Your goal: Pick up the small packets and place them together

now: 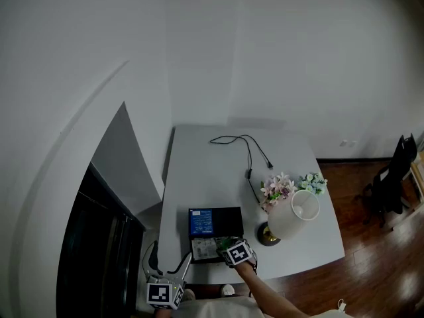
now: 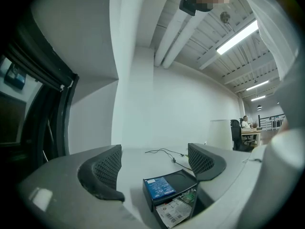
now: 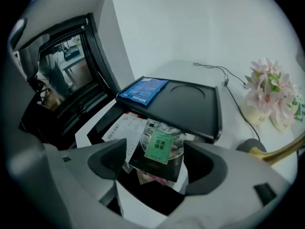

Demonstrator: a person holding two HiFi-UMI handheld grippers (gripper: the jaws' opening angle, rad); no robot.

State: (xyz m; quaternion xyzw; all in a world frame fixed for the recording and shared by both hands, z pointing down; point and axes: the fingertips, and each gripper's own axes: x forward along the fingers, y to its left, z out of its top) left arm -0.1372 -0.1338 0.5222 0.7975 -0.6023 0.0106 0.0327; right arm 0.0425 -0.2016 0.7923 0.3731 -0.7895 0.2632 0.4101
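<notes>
Packets (image 3: 159, 149), flat and glossy, lie beneath a rectangular black tray (image 3: 193, 104)

A dark packet (image 3: 158, 151) with a green label lies flat and slightly tilted on top of a pile in the open near side of the black box (image 3: 195, 104), at the bench's (image 1: 218, 171) near edge. White printed packets (image 3: 116, 130) lie just left of it and partly under it. A pinkish one (image 3: 148, 178) peeks out at its near side. A blue packet (image 3: 143, 90) lies flat on the left of the box's top, apart from the pile.
</notes>
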